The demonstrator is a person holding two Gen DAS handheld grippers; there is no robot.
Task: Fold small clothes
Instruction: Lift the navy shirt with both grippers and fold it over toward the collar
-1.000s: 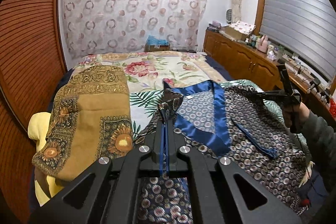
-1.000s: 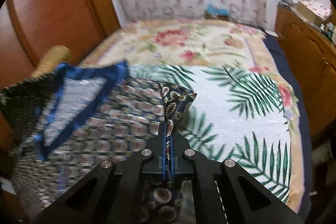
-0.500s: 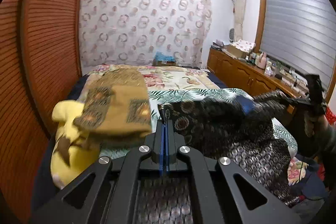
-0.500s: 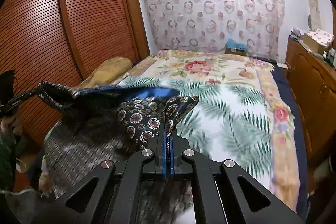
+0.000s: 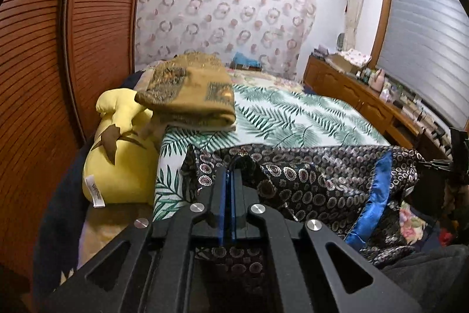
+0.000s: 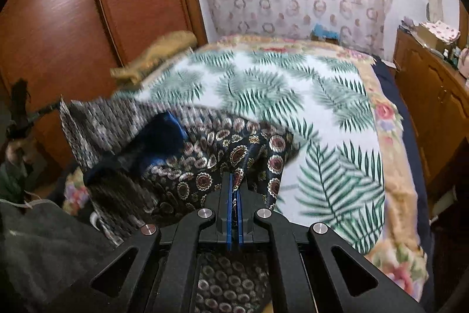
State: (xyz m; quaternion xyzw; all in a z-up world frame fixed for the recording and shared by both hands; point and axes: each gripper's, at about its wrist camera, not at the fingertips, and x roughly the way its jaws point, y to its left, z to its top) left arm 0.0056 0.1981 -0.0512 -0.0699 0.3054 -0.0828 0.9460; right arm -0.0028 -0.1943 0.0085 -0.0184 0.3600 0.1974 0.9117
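A dark patterned garment with blue satin trim [image 5: 316,181] hangs stretched between my two grippers at the near edge of the bed. My left gripper [image 5: 228,172] is shut on one corner of it. My right gripper [image 6: 234,181] is shut on the other corner of the garment [image 6: 234,151]. The right gripper also shows at the far right of the left wrist view [image 5: 457,163], and the left one at the far left of the right wrist view [image 6: 20,113]. The blue trim [image 5: 375,195] folds down the garment's right side.
A folded mustard patterned cloth [image 5: 190,90] lies on a yellow plush toy [image 5: 117,154] at the bed's left side. The bed has a palm-leaf cover [image 6: 293,96]. A wooden wardrobe [image 5: 58,49] stands on the left, a wooden cabinet [image 5: 366,99] on the right.
The garment lay spread flat on the bed; both grippers have lifted it and drawn it back toward the near edge, and it now hangs bunched between them.
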